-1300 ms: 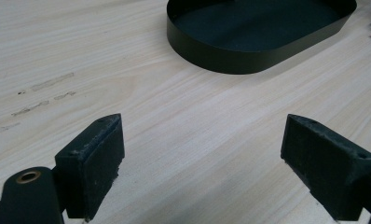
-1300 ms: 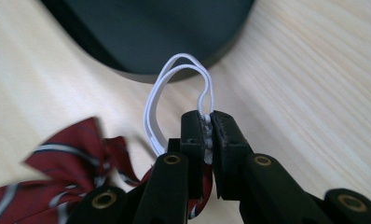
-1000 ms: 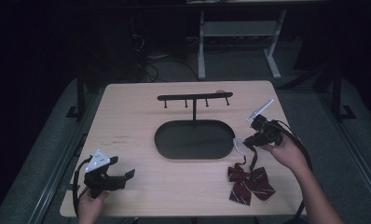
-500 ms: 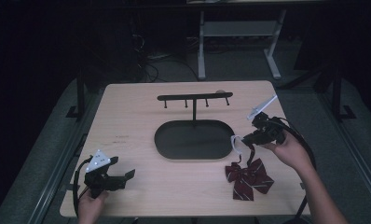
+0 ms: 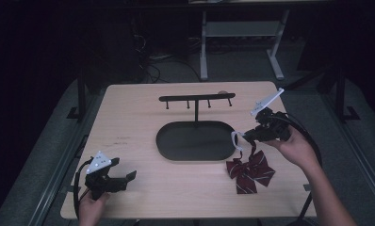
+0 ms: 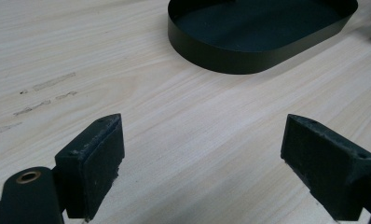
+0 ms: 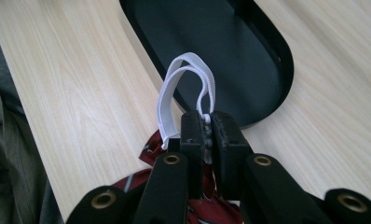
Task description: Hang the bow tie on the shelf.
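dark room, only the light wooden table [image 5: 129,122] lit; a black oval tray [image 5: 195,141] sits at its centre with a black hook stand [image 5: 197,99] rising from its far side. i note the dark red striped bow tie [image 5: 249,170] lies on the wood just to the right of the tray, near the front, with its white elastic loop [image 5: 236,140] drawn up from it. my right gripper [image 5: 251,136] has its jaws pinched together on that loop; in the right gripper view the white band [image 7: 186,88] arcs out above the closed pads and the red cloth [image 7: 207,210] hangs beneath them. risk, as i judge it: the hold is on thin elastic only, so the band could slide out between the pads, or stretch and let the bow swing and snag the tray rim. if the loop is meant for a hook, the bow's hanging weight may twist the loop shut and make it miss the peg. the right hand [image 5: 296,148] is raised off the table, wrist angled so the gripper points left and slightly down toward the tray. my left gripper [image 5: 124,178] rests low at the near left corner, jaws spread wide with nothing between them, aimed at the tray across bare wood.
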The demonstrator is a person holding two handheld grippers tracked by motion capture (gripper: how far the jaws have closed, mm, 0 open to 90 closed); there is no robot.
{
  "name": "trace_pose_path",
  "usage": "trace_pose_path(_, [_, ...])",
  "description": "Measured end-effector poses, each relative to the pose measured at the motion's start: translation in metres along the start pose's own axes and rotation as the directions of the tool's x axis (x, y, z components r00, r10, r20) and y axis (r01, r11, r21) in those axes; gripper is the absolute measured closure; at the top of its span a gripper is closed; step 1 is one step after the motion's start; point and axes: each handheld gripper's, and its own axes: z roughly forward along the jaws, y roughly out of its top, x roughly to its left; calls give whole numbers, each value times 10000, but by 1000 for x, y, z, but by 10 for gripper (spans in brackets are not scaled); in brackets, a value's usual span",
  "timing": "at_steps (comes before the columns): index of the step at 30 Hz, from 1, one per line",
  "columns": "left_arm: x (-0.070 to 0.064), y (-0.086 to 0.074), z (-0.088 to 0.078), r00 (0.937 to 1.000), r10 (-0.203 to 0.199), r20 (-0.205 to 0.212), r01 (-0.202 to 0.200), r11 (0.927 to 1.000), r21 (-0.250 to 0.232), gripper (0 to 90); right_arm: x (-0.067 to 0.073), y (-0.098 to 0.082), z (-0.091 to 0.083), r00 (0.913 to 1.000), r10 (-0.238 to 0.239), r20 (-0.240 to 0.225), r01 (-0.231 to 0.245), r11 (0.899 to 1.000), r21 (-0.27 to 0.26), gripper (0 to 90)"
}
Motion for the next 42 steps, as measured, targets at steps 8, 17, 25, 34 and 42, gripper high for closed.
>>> trace_pose_path(8, [0,0,0,10000,-22,0,22,10000,-34,131,3,10,-8,9998,-177,14,178,9997,-177,834])
trace_pose_path(17, [0,0,0,10000,-8,-4,8,10000,-57,130,5,20,-12,9995,-311,96,314,9992,-253,834])
trace_pose_path(25, [0,0,0,10000,34,-6,-34,10000,-15,131,5,30,-17,9992,-347,182,352,9990,-285,833])
trace_pose_path(34, [0,0,0,10000,7,6,-7,10000,-79,131,3,38,-18,9991,-377,212,382,9989,-255,833])
trace_pose_path(42, [0,0,0,10000,-10,5,10,10000,-79,131,0,45,-19,9993,-303,218,306,9994,-150,834])
